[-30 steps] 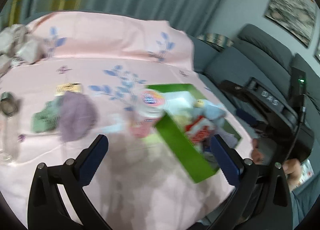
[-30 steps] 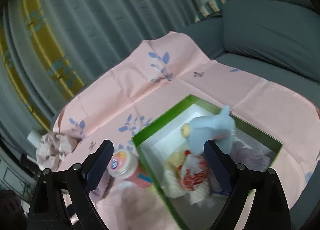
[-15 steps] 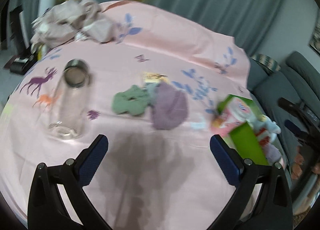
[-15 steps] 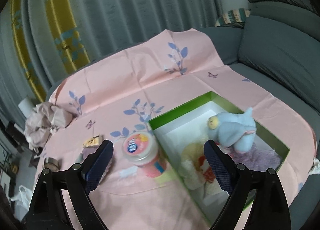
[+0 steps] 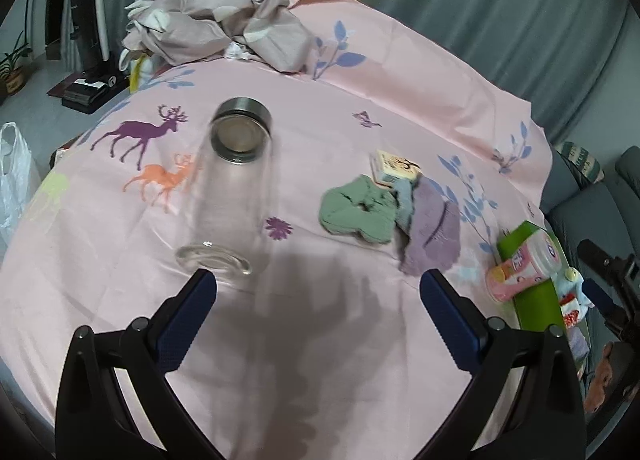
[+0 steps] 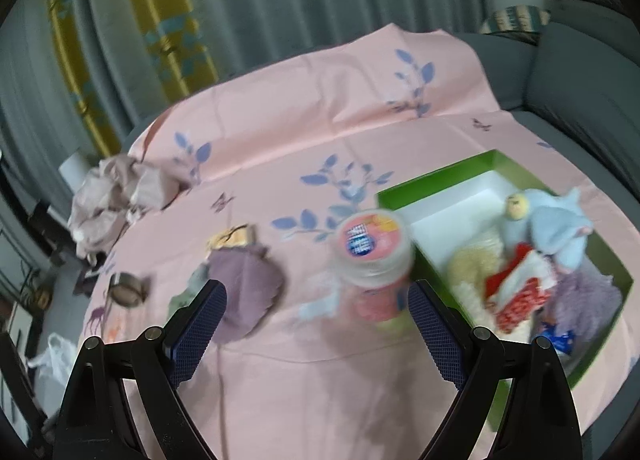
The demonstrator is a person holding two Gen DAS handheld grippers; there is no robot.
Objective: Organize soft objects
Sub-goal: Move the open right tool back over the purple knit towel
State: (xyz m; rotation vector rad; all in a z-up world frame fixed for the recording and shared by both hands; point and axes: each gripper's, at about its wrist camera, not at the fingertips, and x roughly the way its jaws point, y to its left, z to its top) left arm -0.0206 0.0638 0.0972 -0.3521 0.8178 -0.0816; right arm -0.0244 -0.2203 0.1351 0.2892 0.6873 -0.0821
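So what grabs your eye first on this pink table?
Probably the green box at the right edge, stuffed with soft toys, a pale blue doll on top. A pink-lidded jar stands just left of it. Farther left, a green scrunchie and purple cloth lie loose, beside a clear glass bottle.

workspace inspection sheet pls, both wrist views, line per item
surface: pink printed tablecloth, wrinkled
job's things: green scrunchie and purple fuzzy cloth touching on the cloth; open green box holds light blue plush toy and other soft pieces
clutter: clear glass bottle with metal cap, pink plastic jar, small yellow card box, crumpled beige fabric
grippers: left gripper open, empty; right gripper open, empty
cables: nothing seen
surroundings: grey curtains, grey sofa
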